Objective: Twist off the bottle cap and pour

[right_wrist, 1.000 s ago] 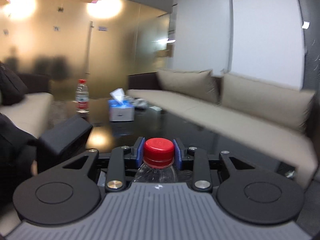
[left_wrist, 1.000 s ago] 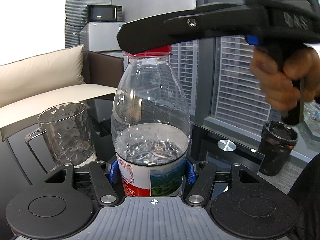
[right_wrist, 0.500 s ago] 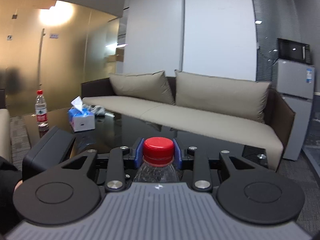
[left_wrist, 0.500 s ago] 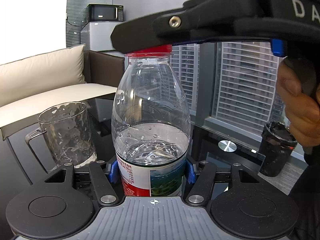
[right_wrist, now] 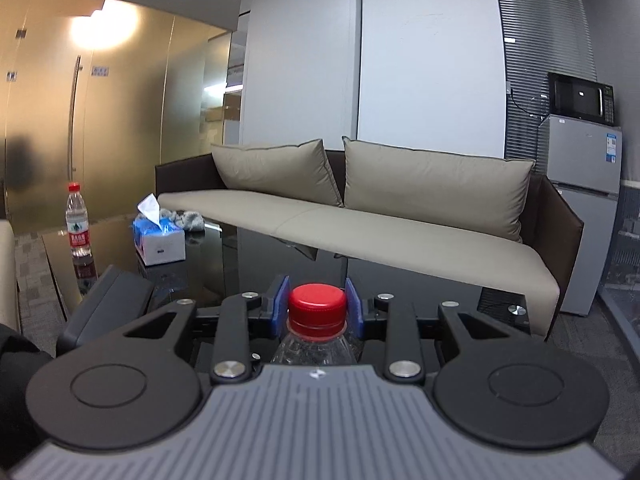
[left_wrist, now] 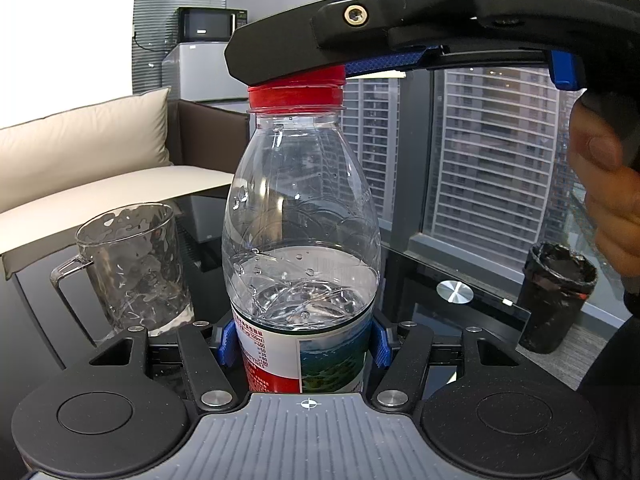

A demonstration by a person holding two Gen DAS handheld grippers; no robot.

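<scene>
While the red cap [left_wrist: 296, 90] is not yet off, both grips for unscrewing are set. The left gripper [left_wrist: 302, 344] clamps the water bottle [left_wrist: 300, 240] around its labelled waist, blue pads pressing at 9 and 3 o'clock of the body, holding it upright over the dark glass table [left_wrist: 420, 280]. The right gripper [right_wrist: 318, 308] comes in from above and has its blue pads closed on the cap's two sides. In the left wrist view a thin gap seems to show between the cap and its tamper ring, so the seal may already be broken, though I cannot be sure. By my judgement the task is early: the cap must be turned free and lifted away, then the bottle tipped. The glass mug [left_wrist: 132, 268], at about 9 o'clock of the bottle and near it, looks empty apart from droplets, so no pouring is done; the bottle is roughly half full.

Readable writing is scant: the bottle's label shows a red band, a landscape picture and a column of small numerals, the rest too fine to read. White letters on the right gripper's body are cut off by the frame edge.
</scene>
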